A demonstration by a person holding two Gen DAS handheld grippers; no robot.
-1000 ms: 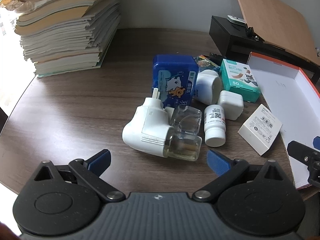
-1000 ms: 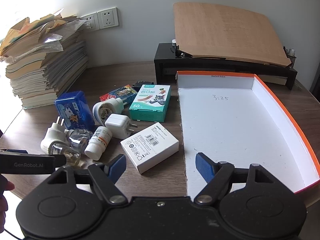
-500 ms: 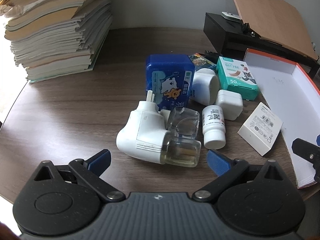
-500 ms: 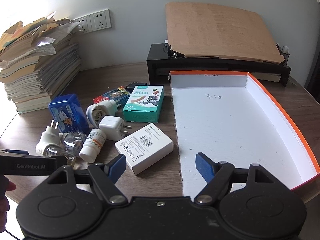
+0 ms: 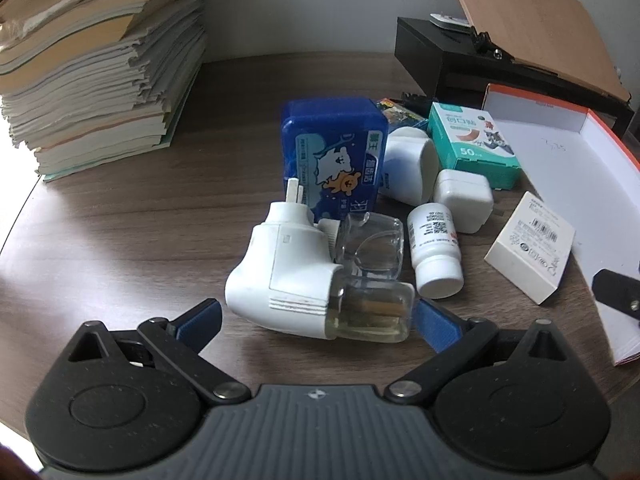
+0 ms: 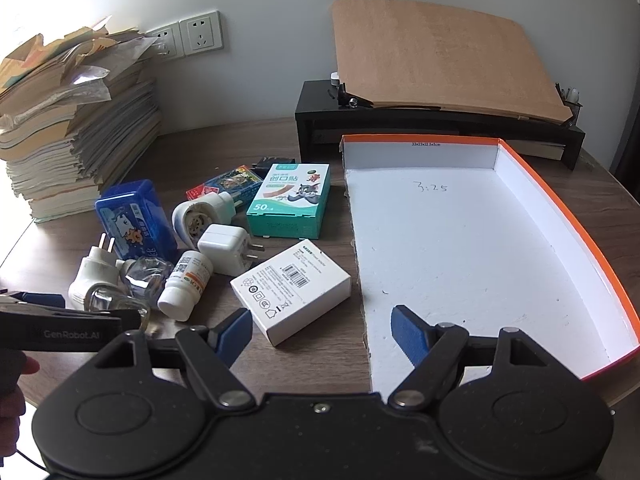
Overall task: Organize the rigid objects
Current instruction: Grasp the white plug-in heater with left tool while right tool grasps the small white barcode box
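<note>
Two grippers, both w/ blue pads spread apart, neither holding anything. Left gripper [image 5: 316,320] sits low over the wooden table [image 5: 120,216], fingers either side of the white plug-in vaporizer [image 5: 280,276], which lies on its side w/ its clear liquid bottle [image 5: 372,312] pointing right; pads look just short of touching it, though the fisheye makes that hard to judge. A second clear bottle [image 5: 372,240] lies just behind it, touching. Blue case w/ cartoon print [image 5: 332,152] stands behind those. To the right: small white pill bottle [image 5: 434,256] on its side, white charger cube [image 5: 462,200], another white plug unit [image 5: 408,168], teal bandage box [image 5: 472,140], white carton w/ barcode [image 5: 532,248].

Right gripper [image 6: 320,332] hovers at the table's near edge, between the white carton and the white tray w/ orange rim [image 6: 568,216]; one pad just beside the carton, the other over the tray's near-left corner. Tray interior holds none of the items. Stack of books [image 6: 68,132] at far left, black stand w/ tilted board [image 6: 436,120] behind the tray.
</note>
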